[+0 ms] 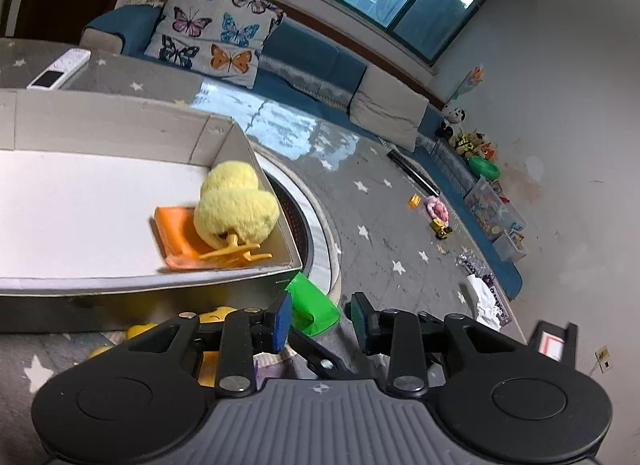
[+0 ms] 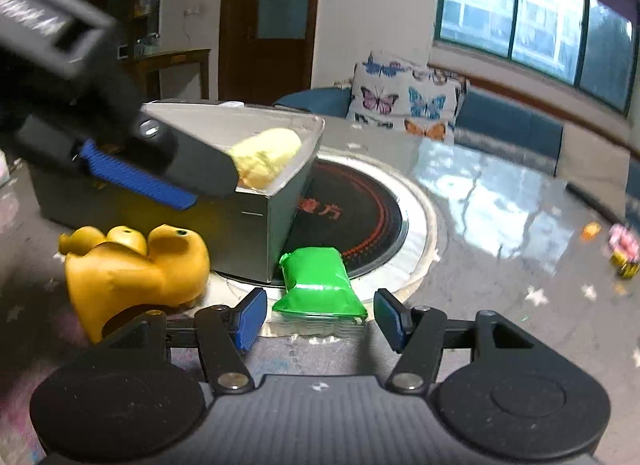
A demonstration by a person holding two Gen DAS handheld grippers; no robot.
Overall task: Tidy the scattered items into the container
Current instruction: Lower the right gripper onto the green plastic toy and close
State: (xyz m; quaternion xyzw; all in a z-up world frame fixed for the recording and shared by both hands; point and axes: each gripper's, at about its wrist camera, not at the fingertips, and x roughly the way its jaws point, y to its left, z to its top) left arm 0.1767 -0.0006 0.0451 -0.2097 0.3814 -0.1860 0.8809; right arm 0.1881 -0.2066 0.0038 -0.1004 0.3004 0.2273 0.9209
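Hovering over the near edge of the cardboard box (image 1: pixel 256 271), the left claw (image 1: pixel 318 319) has its jaws spread apart with nothing between them. Ahead of it and to its left, inside the box, a fluffy yellow plush duck (image 1: pixel 236 205) lies in the far right corner, resting partly on an orange plastic toy (image 1: pixel 180 237). Just ahead of the left claw, outside the box and beside its corner, lies a green packet (image 1: pixel 310 303). The right claw (image 2: pixel 320 319) is also open and empty, low over the table (image 2: pixel 500 285); the green packet (image 2: pixel 318 283) lies directly in front of it, in line with the gap between its blue pads (image 2: pixel 250 319), just short of them and not touching either. The packet rests on the pale rim of a round black cooktop (image 2: pixel 360 221) set into the table, right by the box corner (image 2: pixel 256 241). Ahead and to the left of the right claw, a yellow rubber duck toy (image 2: pixel 136 265) with several heads sits on the table against the front of the box. Above it in the right wrist view, the left claw (image 2: pixel 136 177) reaches over the box, blurred.
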